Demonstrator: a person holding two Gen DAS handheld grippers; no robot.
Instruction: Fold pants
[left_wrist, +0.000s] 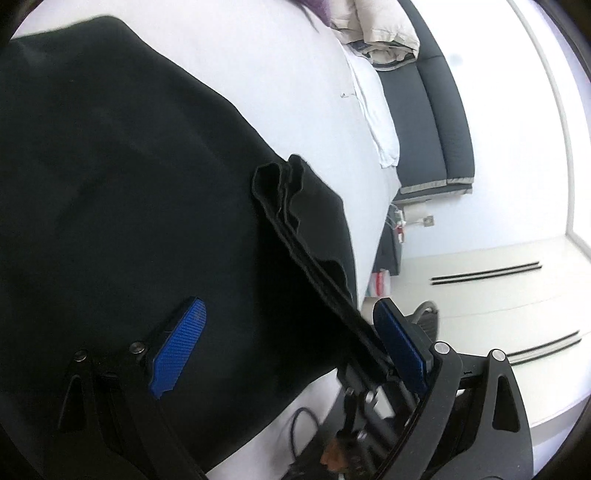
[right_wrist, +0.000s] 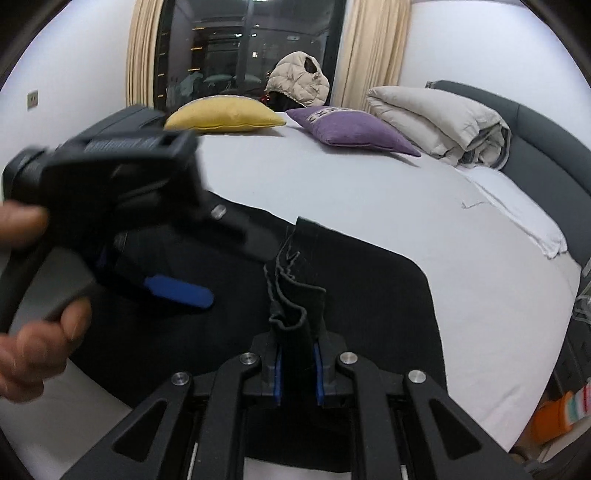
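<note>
I see the black pants (right_wrist: 369, 295) spread flat on the white bed sheet (right_wrist: 332, 177), lying under and ahead of both claws. My right claw (right_wrist: 297, 363) is squeezed narrow on a bunched fold of the pants' edge, and the cloth stands up between its blue pads (right_wrist: 277, 373) in a wrinkled ridge that runs forward from the tips. In the left wrist view that same pinched strip (left_wrist: 295, 206) stretches tight past the right-hand pad of my left claw (left_wrist: 291, 350), whose jaws stand wide with nothing pressed between them; its left-hand pad (left_wrist: 177, 347) hovers over the broad dark panel of cloth.

From the right wrist view, the left claw sits just to the left of the gripped fold, blurred, with the person's hand (right_wrist: 33, 332) wrapped around its handle.

Beyond the right claw's tips lie a yellow cushion (right_wrist: 225, 116) and a purple cushion (right_wrist: 351, 129). A folded beige duvet (right_wrist: 436, 122) sits further right by the dark headboard (right_wrist: 546, 147). A beige padded jacket (right_wrist: 299, 83) rests behind the cushions, in front of the dark window (right_wrist: 251, 48).
</note>
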